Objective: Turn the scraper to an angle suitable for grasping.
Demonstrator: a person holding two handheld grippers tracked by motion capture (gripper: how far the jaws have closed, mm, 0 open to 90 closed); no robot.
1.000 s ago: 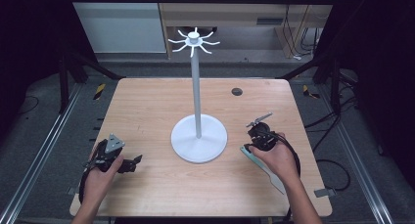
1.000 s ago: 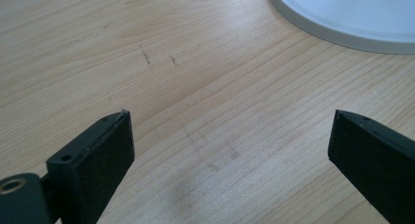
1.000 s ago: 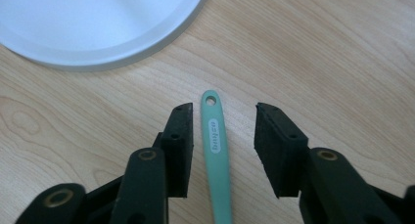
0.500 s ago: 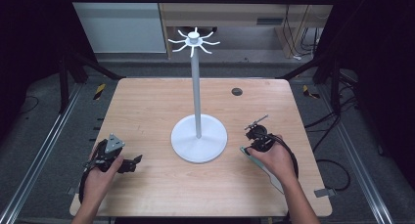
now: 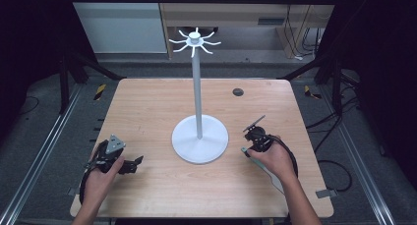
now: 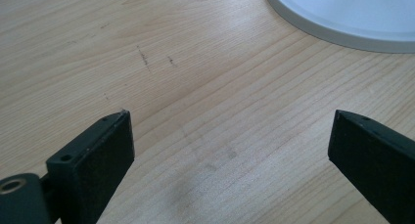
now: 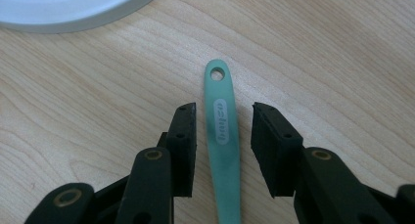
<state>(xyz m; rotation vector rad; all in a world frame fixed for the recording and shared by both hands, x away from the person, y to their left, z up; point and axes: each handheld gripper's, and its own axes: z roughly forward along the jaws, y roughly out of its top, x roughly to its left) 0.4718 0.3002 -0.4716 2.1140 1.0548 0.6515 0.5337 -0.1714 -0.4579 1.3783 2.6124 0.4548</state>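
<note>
the bench [image 5: 147,112] is a pale wooden top with a white stand [image 5: 199,136] in its middle: a wide round base, a thin pole, and a ring of small hooks at the head. the person's right hand [image 5: 273,158] and right gripper [image 5: 252,139] sit just beside the base on its right; the left gripper [image 5: 129,164] rests near the front left, well apart from the work.

the likeliest trouble, as i judge it, is a poor pinch on the green handle [image 7: 222,136]. it is thin, flat and lies flush on the wood, so the black jaws may scrape the bench and close over the top of it, or squeeze it sideways so it skids or spins out. a grip far from the end with the hole [image 7: 217,75] could also leave it tilted and awkward to hang on a small hook. the base is close by, so a careless lift might knock it.

in the right gripper view the handle runs straight up between the two jaws, closer to the left one, with a gap on each side and its holed end just past the tips. the jaws stand narrow and have just been closing, with the handle between them but not yet pressed. the left gripper's jaws [image 6: 230,150] stand wide over bare wood, holding nothing.
</note>
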